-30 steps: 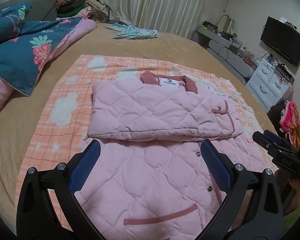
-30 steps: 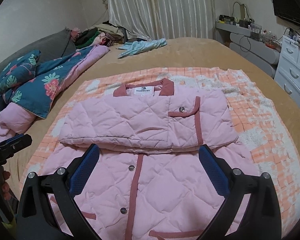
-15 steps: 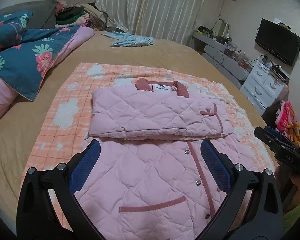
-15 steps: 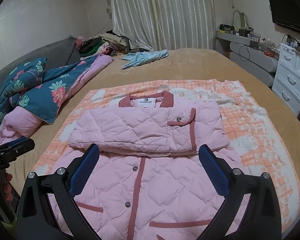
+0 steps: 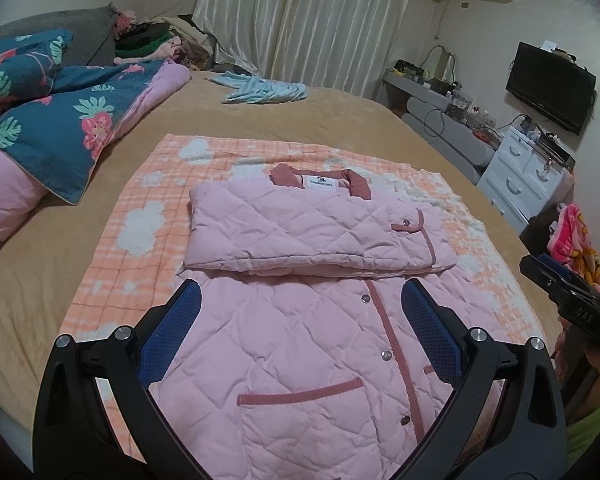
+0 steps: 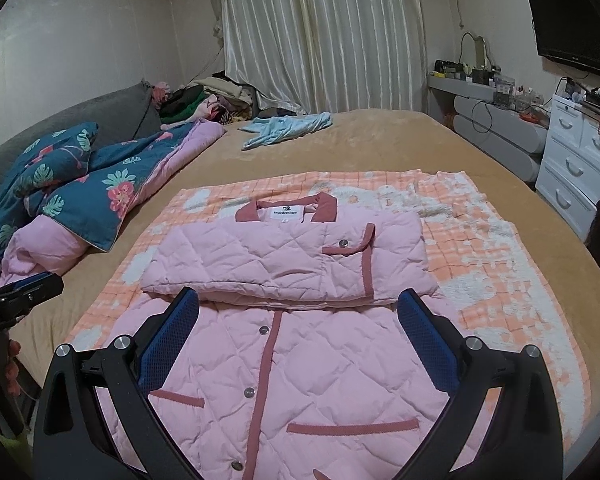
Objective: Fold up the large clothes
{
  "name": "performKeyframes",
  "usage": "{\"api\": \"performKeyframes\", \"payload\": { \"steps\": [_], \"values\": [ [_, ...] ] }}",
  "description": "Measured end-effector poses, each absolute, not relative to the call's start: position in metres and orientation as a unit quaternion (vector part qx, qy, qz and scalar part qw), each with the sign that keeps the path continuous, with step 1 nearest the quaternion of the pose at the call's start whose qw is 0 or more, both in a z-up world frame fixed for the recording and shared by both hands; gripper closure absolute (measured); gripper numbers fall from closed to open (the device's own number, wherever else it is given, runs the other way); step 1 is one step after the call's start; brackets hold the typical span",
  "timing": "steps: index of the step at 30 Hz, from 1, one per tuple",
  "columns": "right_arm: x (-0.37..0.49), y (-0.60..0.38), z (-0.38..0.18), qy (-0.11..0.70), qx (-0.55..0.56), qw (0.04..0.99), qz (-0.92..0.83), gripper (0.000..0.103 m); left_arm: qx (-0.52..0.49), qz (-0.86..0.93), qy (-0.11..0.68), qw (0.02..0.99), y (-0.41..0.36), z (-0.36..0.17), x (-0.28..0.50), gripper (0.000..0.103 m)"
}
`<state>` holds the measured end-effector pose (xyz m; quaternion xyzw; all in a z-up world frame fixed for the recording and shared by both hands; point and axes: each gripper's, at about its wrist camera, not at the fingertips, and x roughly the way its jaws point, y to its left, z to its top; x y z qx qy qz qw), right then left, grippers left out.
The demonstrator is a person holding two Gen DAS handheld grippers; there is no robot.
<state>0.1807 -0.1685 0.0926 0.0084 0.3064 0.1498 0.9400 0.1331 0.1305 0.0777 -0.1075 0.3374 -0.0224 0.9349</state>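
Plainly, the pale pink quilted jacket with dusty-rose trim [image 5: 300,344] lies buttoned and face up on an orange-and-white checked blanket [image 5: 140,208] spread over the tan bed [image 5: 340,120]. Its sleeves are folded across the chest into a flat band just below the collar, likely to narrow the garment before the hem comes up. The left gripper [image 5: 300,316] hangs above the lower front, its blue pads spread wide and holding nothing; the right gripper [image 6: 298,318] hovers likewise, spread and empty. The hem runs out of both views near the bed's near edge, so its corners cannot be seen. Open blanket lies on both sides and beyond the collar; the floral teal quilt [image 6: 80,192] and the light blue garment [image 6: 288,128] sit well apart.
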Motion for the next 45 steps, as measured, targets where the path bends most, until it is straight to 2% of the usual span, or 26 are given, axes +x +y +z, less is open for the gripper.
{"api": "performKeyframes", "payload": {
  "steps": [31,45],
  "values": [
    [0.143,-0.202,0.077,0.31,0.004,0.939,0.15,0.004,-0.099,-0.018,0.37,0.924,0.109,0.043,0.1,0.009],
    [0.134,-0.233,0.054,0.336,-0.005,0.932,0.135,0.004,-0.082,0.001,0.377,0.923,0.109,0.021,0.086,0.009]
  ]
}}
